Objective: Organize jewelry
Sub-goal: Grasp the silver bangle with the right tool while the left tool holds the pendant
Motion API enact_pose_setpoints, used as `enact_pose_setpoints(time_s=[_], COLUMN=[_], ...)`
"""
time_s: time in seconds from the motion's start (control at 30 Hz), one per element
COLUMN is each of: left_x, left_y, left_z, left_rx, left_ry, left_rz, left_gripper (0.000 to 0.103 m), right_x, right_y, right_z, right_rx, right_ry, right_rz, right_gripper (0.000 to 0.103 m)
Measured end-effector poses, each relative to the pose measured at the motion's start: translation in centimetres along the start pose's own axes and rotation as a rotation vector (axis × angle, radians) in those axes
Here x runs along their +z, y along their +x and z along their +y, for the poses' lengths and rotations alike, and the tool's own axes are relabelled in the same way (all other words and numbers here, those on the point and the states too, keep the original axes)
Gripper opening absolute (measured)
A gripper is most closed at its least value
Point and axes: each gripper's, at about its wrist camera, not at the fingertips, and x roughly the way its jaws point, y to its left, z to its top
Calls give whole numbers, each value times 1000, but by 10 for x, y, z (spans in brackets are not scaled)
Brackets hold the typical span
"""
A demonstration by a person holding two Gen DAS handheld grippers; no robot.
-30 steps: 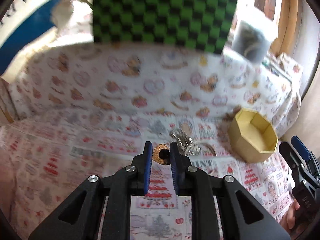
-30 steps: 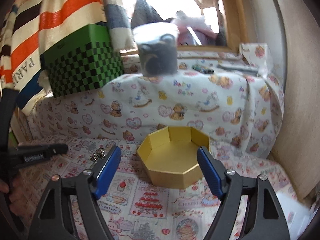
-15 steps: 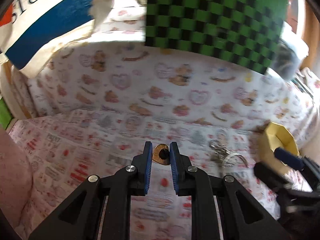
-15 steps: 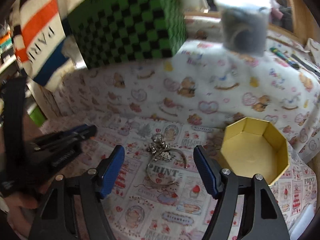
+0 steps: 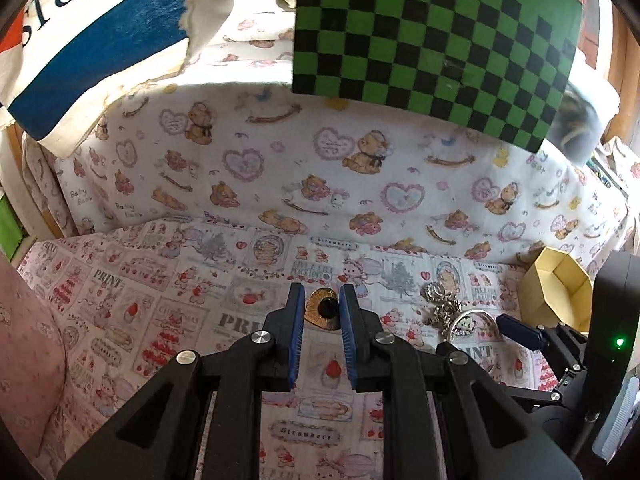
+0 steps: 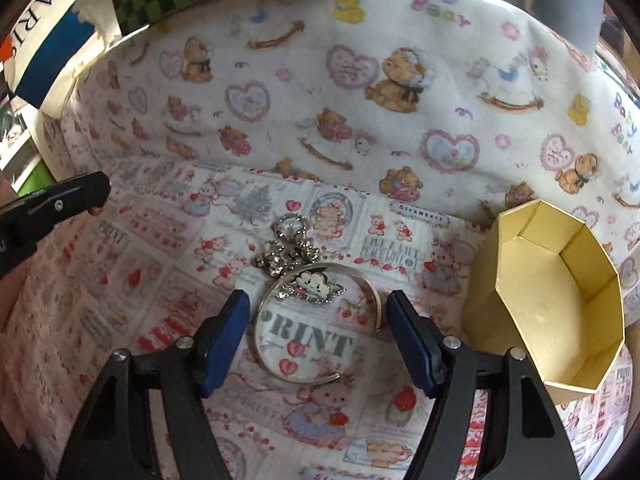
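My left gripper (image 5: 322, 298) is shut on a round gold brooch with a black centre (image 5: 322, 309) and holds it over the printed cloth. My right gripper (image 6: 318, 306) is open, its fingers either side of a silver bangle with a white cloud charm (image 6: 316, 322) that lies flat on the cloth. A sparkly silver trinket (image 6: 288, 248) lies just beyond the bangle, touching it. A yellow octagonal box (image 6: 552, 304) stands open and empty to the right. In the left wrist view the bangle (image 5: 470, 322) and the box (image 5: 556, 292) show at the right.
A cloth-covered ledge with teddy-bear print (image 6: 360, 92) rises behind the work area. A green and black checkered box (image 5: 432, 28) sits on top of it. A striped cloth (image 5: 80, 48) hangs at the far left. The left gripper's finger (image 6: 60, 204) shows at the left edge.
My right gripper has swung left from the yellow box and come down around the silver bangle. My left gripper, still holding the brooch, has shifted left, away from the box.
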Motion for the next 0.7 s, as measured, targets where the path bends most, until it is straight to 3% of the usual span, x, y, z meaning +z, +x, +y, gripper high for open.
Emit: enact_pose_setpoints(time_s=[0.07, 0.47, 0.7], left_x=[-1, -3, -4], left_y=[2, 6, 6], left_z=[-3, -5, -9], left_rx=[-5, -22, -47], left_ry=[7, 10, 27], left_rz=[5, 12, 22], left_gripper=[17, 17, 17], right_x=[-1, -32, -33], right_y=[0, -43, -74], right_z=[3, 15, -20], right_rx=[-17, 47, 106], right_ry=[-11, -75, 17], right_rz=[-10, -33, -106], right_gripper=[62, 62, 62])
